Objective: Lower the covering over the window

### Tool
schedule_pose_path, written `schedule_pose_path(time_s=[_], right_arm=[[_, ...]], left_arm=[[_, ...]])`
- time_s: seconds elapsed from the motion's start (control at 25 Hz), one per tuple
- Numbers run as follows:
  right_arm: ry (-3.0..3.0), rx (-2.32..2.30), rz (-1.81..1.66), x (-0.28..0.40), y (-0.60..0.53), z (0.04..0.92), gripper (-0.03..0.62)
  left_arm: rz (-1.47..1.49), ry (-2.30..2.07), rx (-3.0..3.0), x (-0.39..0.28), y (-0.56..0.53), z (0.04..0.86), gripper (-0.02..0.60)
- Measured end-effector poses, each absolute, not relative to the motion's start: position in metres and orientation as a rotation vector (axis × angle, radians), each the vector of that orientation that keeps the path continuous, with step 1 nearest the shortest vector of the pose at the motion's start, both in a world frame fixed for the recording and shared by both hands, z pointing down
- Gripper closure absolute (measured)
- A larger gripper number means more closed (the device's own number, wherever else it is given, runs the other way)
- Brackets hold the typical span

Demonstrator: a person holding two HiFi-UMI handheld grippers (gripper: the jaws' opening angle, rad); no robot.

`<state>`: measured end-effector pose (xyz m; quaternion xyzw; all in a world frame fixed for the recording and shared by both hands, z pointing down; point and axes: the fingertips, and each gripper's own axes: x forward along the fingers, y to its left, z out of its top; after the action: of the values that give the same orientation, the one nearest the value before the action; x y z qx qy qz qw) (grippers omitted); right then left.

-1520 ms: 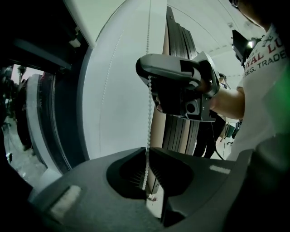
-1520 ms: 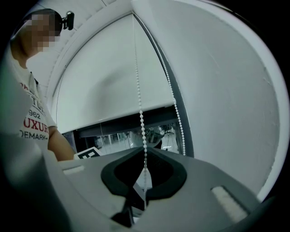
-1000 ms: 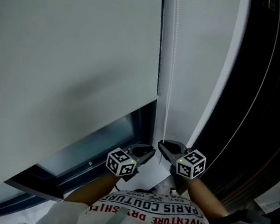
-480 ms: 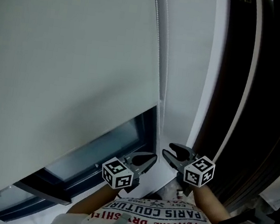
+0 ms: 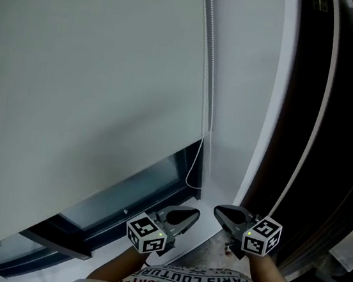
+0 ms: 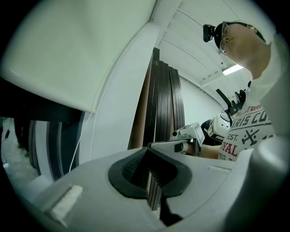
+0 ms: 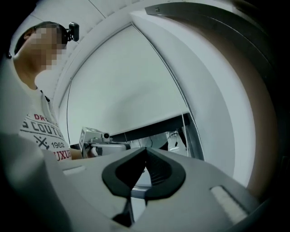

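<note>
Window glass (image 5: pixel 132 186) beside the bead chain (image 5: pixel 208 77) is showing bare; left gripper (image 5: pixel 194 214) and right gripper (image 5: pixel 219 210) below it, jaws together on nothing, right's just closing, are risking missing that thin loop.

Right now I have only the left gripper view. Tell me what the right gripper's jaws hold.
Observer: Nothing. In the right gripper view the right gripper has just closed its jaws: pads together, no chain between them.
Operator: Place the chain against both grippers for me.
Observer: In the head view the loop of the bead chain hangs free above the tips of the left gripper and the right gripper, touching neither.
</note>
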<state>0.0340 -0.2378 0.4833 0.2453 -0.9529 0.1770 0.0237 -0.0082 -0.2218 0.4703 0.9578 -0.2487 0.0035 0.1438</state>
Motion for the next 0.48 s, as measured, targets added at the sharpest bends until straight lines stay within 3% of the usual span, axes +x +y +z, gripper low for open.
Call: schedule_pose_path(time_s=[0.48], right_arm=[[-3.013,0.647,0.498,0.006,-0.241,0.465,0.591]], left_arm=[[0.039,-0.892,2.759,-0.027,-0.234,0.440,0.580]])
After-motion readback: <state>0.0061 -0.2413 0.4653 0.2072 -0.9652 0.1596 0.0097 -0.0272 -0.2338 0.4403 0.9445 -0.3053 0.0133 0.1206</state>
